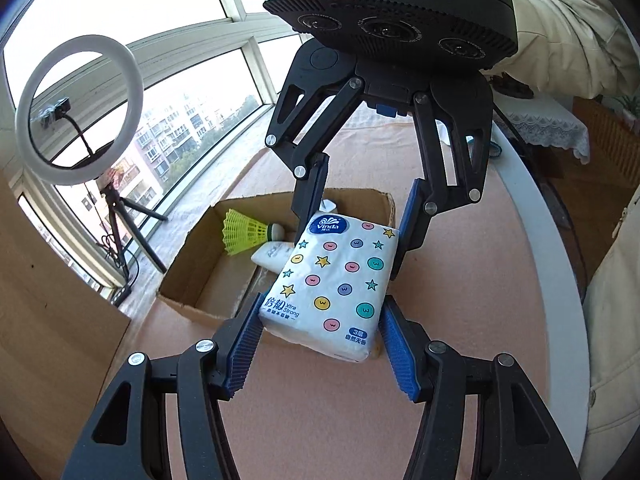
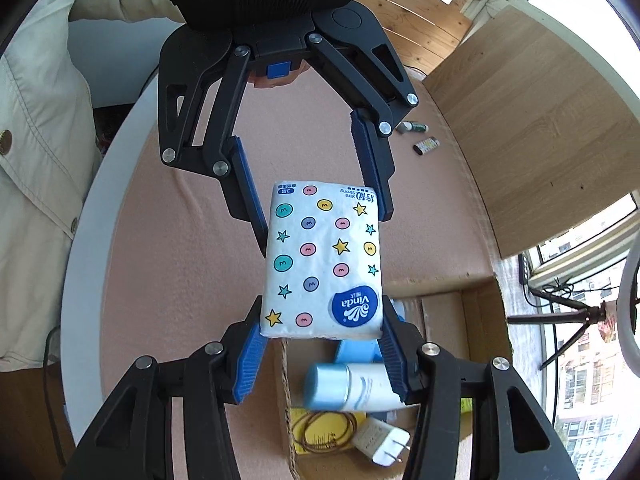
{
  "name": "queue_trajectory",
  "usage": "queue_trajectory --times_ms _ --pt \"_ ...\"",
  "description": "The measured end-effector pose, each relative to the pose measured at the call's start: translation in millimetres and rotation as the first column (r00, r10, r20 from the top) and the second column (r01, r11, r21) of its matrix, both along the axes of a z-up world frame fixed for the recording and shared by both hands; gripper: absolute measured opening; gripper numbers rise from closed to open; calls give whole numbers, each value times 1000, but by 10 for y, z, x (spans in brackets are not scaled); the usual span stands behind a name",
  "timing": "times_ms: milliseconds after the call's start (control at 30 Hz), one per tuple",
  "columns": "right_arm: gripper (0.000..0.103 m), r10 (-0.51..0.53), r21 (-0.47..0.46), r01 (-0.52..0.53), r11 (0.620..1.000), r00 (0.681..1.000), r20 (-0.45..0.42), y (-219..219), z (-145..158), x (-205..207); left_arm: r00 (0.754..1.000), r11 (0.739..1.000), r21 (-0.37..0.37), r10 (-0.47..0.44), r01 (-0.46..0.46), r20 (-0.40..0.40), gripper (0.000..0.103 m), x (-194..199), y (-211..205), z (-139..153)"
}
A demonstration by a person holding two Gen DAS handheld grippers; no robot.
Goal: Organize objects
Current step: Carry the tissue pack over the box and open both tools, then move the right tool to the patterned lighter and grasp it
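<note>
Both claws, left claw (image 1: 316,344) and right claw (image 2: 320,356), clamp one white star-and-dot-printed tissue pack (image 1: 334,280) from opposite ends, raised above the open brown cardboard box (image 1: 188,264) on the counter (image 1: 460,280).

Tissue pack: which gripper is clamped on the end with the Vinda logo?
The right gripper: it grips the end of the tissue pack that carries the blue Vinda logo. The left gripper holds the opposite end, printed Xtra Strong.
</note>
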State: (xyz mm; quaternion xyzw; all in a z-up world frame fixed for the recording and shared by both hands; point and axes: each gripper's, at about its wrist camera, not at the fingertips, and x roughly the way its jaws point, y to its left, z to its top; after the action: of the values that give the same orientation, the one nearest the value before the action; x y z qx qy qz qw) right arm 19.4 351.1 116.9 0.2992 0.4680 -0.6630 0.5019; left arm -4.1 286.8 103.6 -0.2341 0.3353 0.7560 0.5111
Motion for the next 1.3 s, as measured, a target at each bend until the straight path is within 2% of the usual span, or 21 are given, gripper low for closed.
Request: queue_trajectory --times_ms 167,233,267,300,367,467,567,733,833,967,1033,1133,1300 --pt "48 -29 1 29 1000 999 -32 350 -38 -75 1000 1000 -14 -18 18 -14 62 -163 339 -34" --pt "49 -38 -1 38 999 996 -82 439 -92 -134 999 998 -47 28 -30 -37 70 -224 439 -106" --pt "51 -54 9 55 998 995 -82 488 -126 -163 998 995 -78 58 -60 -33 80 -260 485 -160" --pt "55 -82 19 84 996 992 -96 553 -156 -184 995 991 -99 88 -92 -44 83 -266 504 -206" --pt "56 -132 2 133 991 985 -107 639 -155 -208 990 985 -114 126 -132 -58 83 -256 495 -269" --pt "66 -192 -59 186 981 973 -125 751 -82 -199 980 975 -98 197 -199 -31 83 -257 399 -300" --pt "67 -266 -97 254 962 954 -141 817 -27 -211 963 961 -74 269 -268 -6 87 -230 256 -320" --pt "74 -410 -161 388 908 902 -140 762 75 -388 932 932 -31 363 -362 18 87 -200 -81 -291" --pt "75 -478 -200 450 870 869 -124 619 136 -485 906 906 -7 423 -423 18 87 -213 -360 -276" --pt "75 -518 -234 485 842 849 -106 288 235 -532 868 867 28 496 -497 30 87 -146 -794 -257" --pt "79 -528 -237 495 836 844 -100 64 274 -532 846 845 44 531 -533 36 89 -141 -1025 -255" --pt "86 -548 -235 517 823 832 -89 -355 318 -548 810 807 66 584 -587 61 89 -91 -1442 -271" --pt "86 -572 -221 549 806 818 -56 -1193 223 -646 757 751 92 649 -654 80 94 31 -2148 -310"
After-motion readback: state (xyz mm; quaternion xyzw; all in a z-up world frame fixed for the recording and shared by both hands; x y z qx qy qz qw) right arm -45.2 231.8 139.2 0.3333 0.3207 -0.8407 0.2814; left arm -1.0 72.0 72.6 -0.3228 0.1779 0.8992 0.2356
